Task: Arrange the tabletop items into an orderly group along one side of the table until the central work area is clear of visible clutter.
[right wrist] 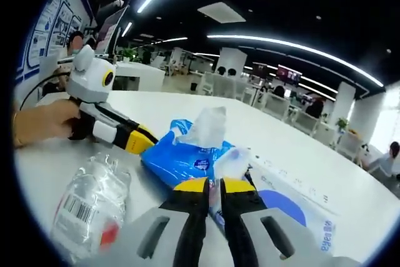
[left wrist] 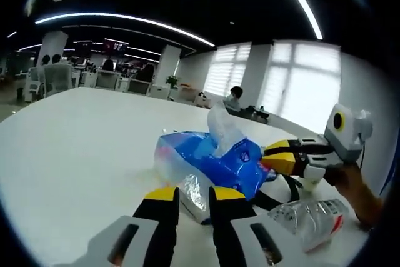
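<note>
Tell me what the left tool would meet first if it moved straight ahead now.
Most likely the blue tissue pack: it lies just beyond the left tool, whose jaws stand nearly closed. Depth is unclear, so its crinkled wrapper edge may already touch them.

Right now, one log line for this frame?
left gripper: shut on tissue pack | right gripper: shut on same pack | crushed bottle: loose on table

The clear plastic bottle (right wrist: 87, 207) is cut by the lower edge (its label print is too blurred to read).
</note>
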Demonstrator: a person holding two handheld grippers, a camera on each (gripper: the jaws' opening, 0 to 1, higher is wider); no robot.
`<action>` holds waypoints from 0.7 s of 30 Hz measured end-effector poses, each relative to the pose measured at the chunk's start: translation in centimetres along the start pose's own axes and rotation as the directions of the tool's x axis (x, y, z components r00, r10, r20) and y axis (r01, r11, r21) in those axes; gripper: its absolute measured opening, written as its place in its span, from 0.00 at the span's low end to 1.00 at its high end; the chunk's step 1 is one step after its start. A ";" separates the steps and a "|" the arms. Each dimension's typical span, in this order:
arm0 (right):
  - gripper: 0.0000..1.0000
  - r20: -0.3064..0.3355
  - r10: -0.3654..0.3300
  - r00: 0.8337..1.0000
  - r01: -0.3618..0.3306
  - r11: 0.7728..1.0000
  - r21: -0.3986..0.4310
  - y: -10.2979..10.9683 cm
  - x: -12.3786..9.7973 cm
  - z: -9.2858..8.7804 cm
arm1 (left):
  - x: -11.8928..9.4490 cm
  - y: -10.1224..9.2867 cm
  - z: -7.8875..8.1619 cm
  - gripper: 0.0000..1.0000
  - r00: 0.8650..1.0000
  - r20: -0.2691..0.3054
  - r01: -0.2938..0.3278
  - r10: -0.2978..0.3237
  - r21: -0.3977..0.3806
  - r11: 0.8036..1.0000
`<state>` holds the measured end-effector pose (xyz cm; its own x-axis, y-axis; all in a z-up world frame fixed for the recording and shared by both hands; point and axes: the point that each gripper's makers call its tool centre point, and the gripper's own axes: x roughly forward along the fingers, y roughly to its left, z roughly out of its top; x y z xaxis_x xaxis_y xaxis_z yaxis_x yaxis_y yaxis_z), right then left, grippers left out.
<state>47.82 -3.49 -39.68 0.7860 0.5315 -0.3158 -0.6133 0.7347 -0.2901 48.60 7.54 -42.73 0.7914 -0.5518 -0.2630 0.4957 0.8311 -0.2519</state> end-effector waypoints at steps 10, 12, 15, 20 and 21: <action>0.04 -0.006 -0.006 1.000 0.006 1.000 0.006 0.0 0.0 -0.1 | -0.1 0.8 0.5 0.01 0.998 0.005 -0.066 0.066 0.028 0.997; 0.02 -0.004 -0.008 1.000 0.008 1.000 0.002 -0.1 -0.1 0.0 | 0.0 0.7 0.5 0.00 0.997 0.005 -0.073 0.073 0.049 0.996; 0.01 0.001 -0.010 1.000 0.010 1.000 -0.008 0.0 -0.1 0.1 | 0.0 0.8 0.6 0.00 0.997 0.007 -0.079 0.079 0.063 0.995; 0.00 0.023 -0.016 1.000 0.016 1.000 -0.010 -0.2 -0.3 0.6 | -0.4 0.4 1.5 0.00 0.995 0.040 -0.099 0.095 0.113 0.989; 0.00 0.025 -0.014 1.000 0.014 1.000 0.003 -0.2 -0.4 0.6 | -0.5 0.4 1.7 0.00 0.994 0.047 -0.100 0.095 0.114 0.988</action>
<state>47.72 -3.58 -38.93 0.7964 0.5313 -0.2890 -0.6018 0.7433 -0.2920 48.96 8.26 -41.05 0.8508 -0.4665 -0.2417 0.4519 0.8845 -0.1162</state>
